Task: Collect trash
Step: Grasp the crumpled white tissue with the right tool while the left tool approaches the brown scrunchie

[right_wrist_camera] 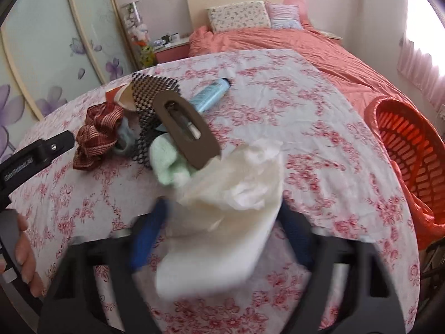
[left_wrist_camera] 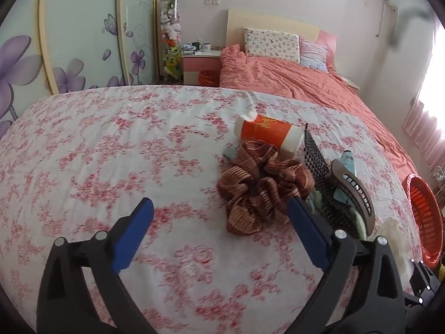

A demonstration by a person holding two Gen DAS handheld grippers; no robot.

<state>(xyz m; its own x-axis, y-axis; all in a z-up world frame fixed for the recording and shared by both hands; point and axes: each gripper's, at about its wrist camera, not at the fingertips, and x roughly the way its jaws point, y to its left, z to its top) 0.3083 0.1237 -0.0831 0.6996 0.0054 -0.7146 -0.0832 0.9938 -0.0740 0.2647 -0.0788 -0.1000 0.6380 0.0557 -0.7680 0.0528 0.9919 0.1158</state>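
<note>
My left gripper (left_wrist_camera: 219,211) is open and empty over the floral tablecloth (left_wrist_camera: 111,144), its right finger beside a brown striped scrunchie (left_wrist_camera: 258,186). Behind the scrunchie lies an orange-and-white paper cup (left_wrist_camera: 269,133). In the right wrist view, crumpled white tissue paper (right_wrist_camera: 233,194) lies between the fingers of my right gripper (right_wrist_camera: 222,222); the view is blurred, so I cannot tell whether the fingers grip it. The orange trash basket (right_wrist_camera: 408,144) stands at the table's right edge.
A pile sits mid-table: a brown hair clip (right_wrist_camera: 186,128), a black mesh piece (right_wrist_camera: 150,97), a light blue tube (right_wrist_camera: 211,97), a pale green cloth (right_wrist_camera: 169,164). A bed with a coral duvet (left_wrist_camera: 292,78) lies behind.
</note>
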